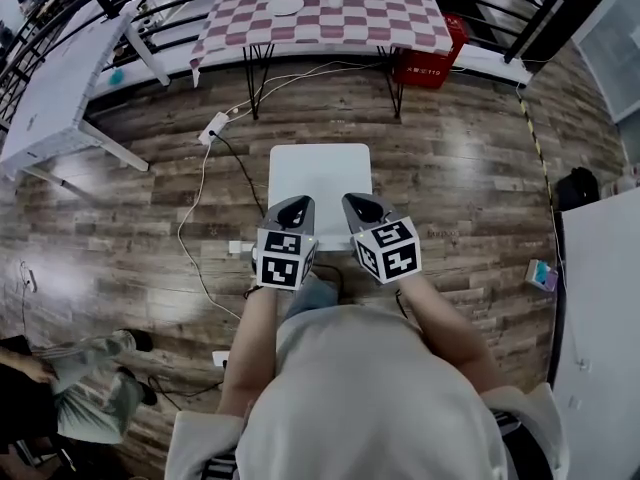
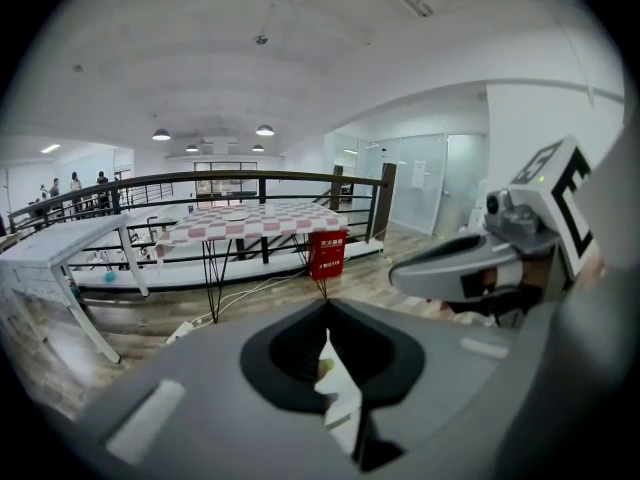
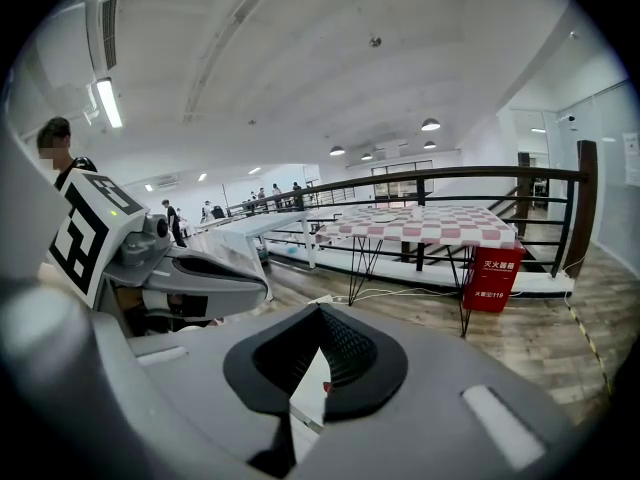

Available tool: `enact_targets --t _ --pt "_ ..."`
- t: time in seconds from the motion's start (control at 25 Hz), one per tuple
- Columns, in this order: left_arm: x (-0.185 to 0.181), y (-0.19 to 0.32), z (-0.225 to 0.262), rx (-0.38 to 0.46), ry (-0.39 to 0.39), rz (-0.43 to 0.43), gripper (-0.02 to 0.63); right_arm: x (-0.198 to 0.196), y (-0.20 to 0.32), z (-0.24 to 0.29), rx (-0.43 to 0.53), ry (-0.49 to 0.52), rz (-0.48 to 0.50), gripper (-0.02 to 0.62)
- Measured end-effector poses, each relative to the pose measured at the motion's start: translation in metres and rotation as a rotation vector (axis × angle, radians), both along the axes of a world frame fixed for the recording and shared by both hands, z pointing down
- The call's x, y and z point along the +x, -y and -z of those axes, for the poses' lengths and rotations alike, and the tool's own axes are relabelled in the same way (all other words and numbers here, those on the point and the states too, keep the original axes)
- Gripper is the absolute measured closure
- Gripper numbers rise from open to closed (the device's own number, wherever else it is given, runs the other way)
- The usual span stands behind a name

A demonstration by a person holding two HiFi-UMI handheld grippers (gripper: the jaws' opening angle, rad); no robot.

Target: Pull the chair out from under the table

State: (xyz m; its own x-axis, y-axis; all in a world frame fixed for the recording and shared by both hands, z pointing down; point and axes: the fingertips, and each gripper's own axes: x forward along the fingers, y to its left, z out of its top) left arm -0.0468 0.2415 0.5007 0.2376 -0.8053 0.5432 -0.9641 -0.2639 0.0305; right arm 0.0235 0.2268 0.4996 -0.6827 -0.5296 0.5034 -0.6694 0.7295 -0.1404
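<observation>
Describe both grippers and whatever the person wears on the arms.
The left gripper and right gripper match: smooth grey shells that taper to a point, with black textured pads set in a dark recess. Each carries a white cube printed with black square markers. No cables show. The forearms are unsleeved, and the person wears a light top.

I see a white chair seat (image 1: 320,173) on a brown wood-plank floor (image 1: 470,168). The far surface (image 1: 400,18) is checked red and white, with a red box (image 1: 430,63) at its right. My left gripper (image 1: 295,211) and right gripper (image 1: 362,206) are grey, and their cubes carry black-and-white squares.
</observation>
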Motion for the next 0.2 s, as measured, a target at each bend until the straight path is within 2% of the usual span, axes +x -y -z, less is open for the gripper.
enact_targets --t 0.2 --pt "0.001 0.0023 -0.0023 0.001 -0.003 -0.005 0.595 -0.0024 0.0006 -0.0021 0.0 0.007 -0.006 0.598"
